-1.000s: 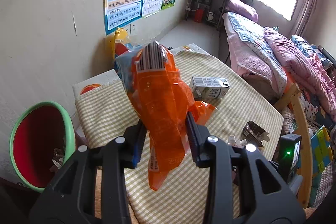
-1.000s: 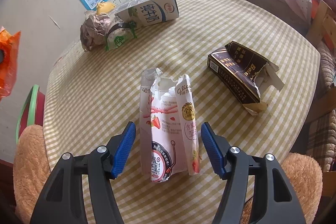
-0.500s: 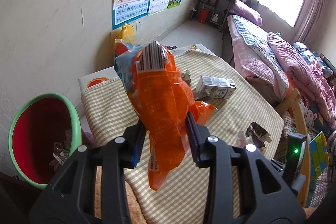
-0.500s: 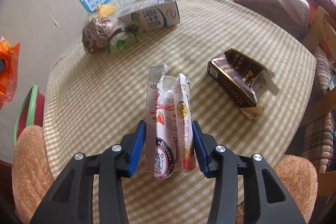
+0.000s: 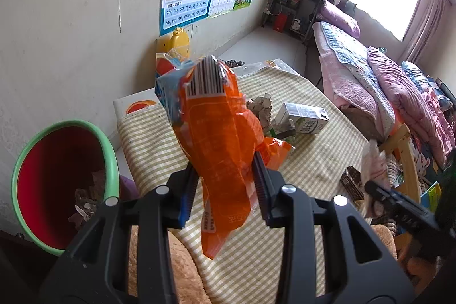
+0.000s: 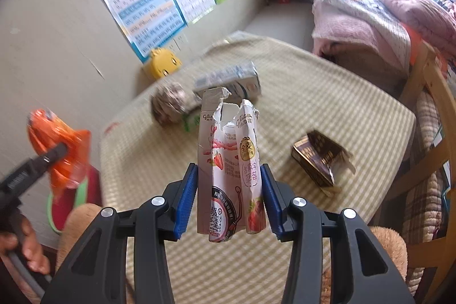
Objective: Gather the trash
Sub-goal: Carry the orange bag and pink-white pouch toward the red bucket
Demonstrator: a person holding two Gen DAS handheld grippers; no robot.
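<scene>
My left gripper [image 5: 225,190] is shut on a crumpled orange snack bag [image 5: 219,138], held up above the near-left edge of the checked table [image 5: 313,161]. A red bin with a green rim [image 5: 59,181] stands on the floor to its left, with scraps inside. My right gripper [image 6: 229,198] is shut on a torn pink strawberry carton [image 6: 228,161], lifted clear of the table [image 6: 327,110]. From the right wrist, the orange bag [image 6: 59,144] and the left gripper show at far left above the bin [image 6: 68,204]. The pink carton [image 5: 373,164] shows at the right edge of the left wrist view.
On the table lie a white milk carton [image 5: 305,121], a crumpled grey-brown wad [image 5: 260,110] and a torn dark brown box [image 6: 319,161]. A yellow duck toy [image 6: 162,64] sits by the wall. A wooden chair [image 6: 430,116] and a bed [image 5: 393,81] stand to the right.
My right gripper closed on the pink carton and lifted it off the table. The left gripper drifted slightly with the orange bag, and more of the bin shows now.
</scene>
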